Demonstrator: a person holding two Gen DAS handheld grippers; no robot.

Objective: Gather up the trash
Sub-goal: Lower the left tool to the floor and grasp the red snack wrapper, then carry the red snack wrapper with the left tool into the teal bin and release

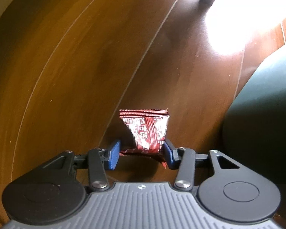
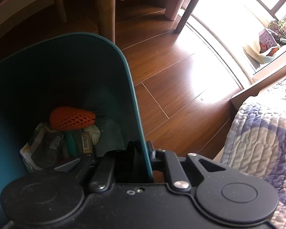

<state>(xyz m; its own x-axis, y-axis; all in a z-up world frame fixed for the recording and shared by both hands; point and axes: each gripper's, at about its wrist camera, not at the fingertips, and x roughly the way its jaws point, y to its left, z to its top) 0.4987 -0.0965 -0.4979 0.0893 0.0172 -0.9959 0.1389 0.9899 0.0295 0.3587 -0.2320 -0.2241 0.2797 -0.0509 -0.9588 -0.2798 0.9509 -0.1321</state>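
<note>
Now my left gripper (image 1: 141, 153) pinches the red wrapper (image 1: 145, 131) on the wood floor (image 1: 76, 66). My right gripper (image 2: 143, 152) is clenched on the teal bin (image 2: 124, 66) wall, near rim.

My left gripper (image 1: 141, 153): grey ribbed body, black linkage arms with silver pivot screws, two round black caps either side, blue pads (image 1: 114, 157) on the fingers, a small star-shaped mark at the top centre of the ribbed plate. My right gripper (image 2: 143, 152): all black and dusty, same round caps and silver screws, small washer and screw at centre.
</note>
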